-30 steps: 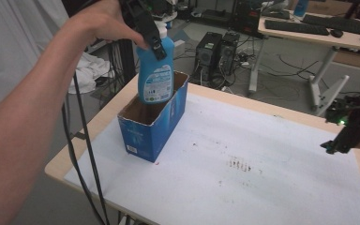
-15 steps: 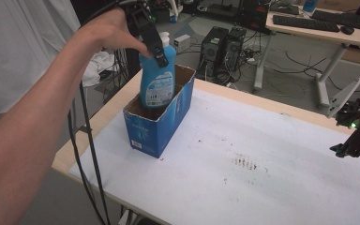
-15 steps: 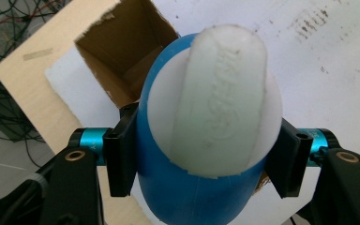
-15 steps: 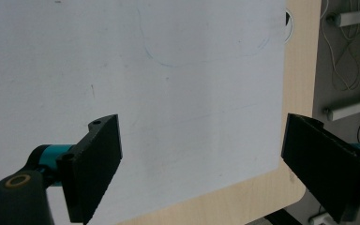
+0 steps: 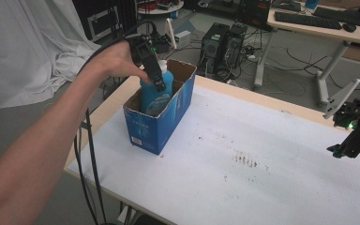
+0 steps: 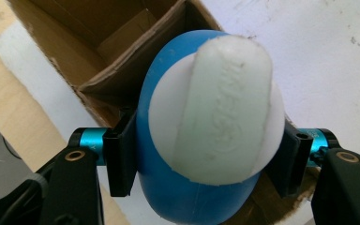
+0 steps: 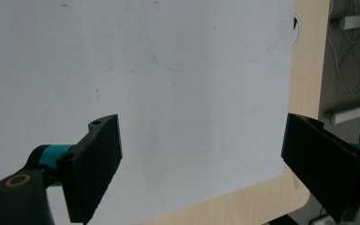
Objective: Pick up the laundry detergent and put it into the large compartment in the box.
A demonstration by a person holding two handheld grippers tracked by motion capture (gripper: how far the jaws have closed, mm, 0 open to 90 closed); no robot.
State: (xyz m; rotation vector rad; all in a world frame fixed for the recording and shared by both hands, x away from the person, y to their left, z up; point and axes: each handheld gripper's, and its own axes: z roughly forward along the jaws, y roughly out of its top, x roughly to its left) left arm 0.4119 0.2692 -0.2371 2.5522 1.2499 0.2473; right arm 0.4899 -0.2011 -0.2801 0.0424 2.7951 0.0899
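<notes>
Left gripper fingers clenched on blue bottle, half inside box; right gripper fingers released. We'd lower straight, clear of cardboard walls.

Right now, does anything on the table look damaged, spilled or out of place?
The blue cardboard box has a torn, ragged top rim, and dark specks mark the white table cover to its right. The blue bottle looks intact in the left gripper.
</notes>
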